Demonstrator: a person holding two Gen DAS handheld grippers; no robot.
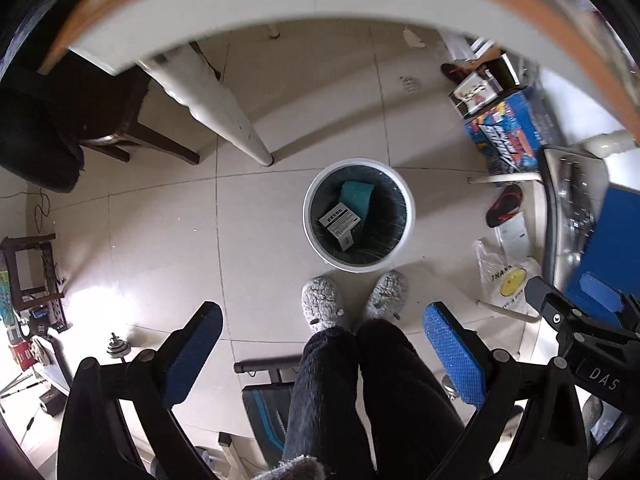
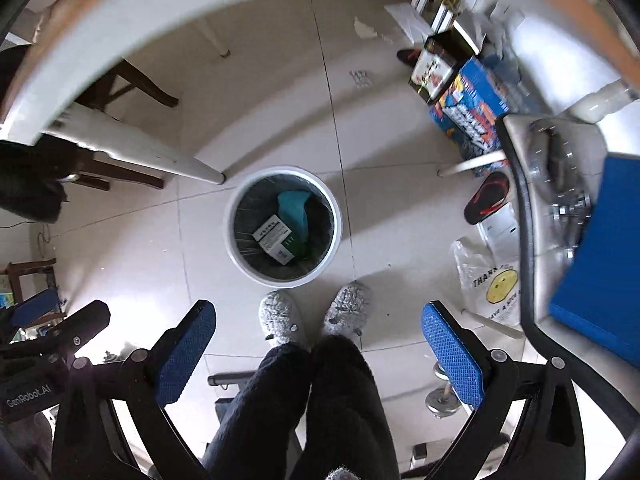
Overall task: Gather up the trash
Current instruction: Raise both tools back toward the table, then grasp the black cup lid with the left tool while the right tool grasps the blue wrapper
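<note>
A white round trash bin (image 1: 405, 216) with a dark liner stands on the tiled floor below both grippers; it also shows in the right wrist view (image 2: 335, 236). Inside lie a white printed box (image 1: 340, 222) (image 2: 272, 238) and a teal item (image 1: 357, 194) (image 2: 295, 208). My left gripper (image 1: 322, 354) is open and empty, held high above the floor. My right gripper (image 2: 318, 350) is open and empty at about the same height; it shows at the right of the left wrist view (image 1: 572, 300).
The person's grey slippers (image 1: 320, 304) stand just in front of the bin. A white table edge (image 1: 280, 4) arcs overhead, its leg (image 1: 224, 116) left of the bin. Boxes (image 1: 508, 128), a shoe (image 1: 504, 206) and a plastic bag (image 1: 504, 280) lie to the right. A dark chair (image 1: 120, 120) stands left.
</note>
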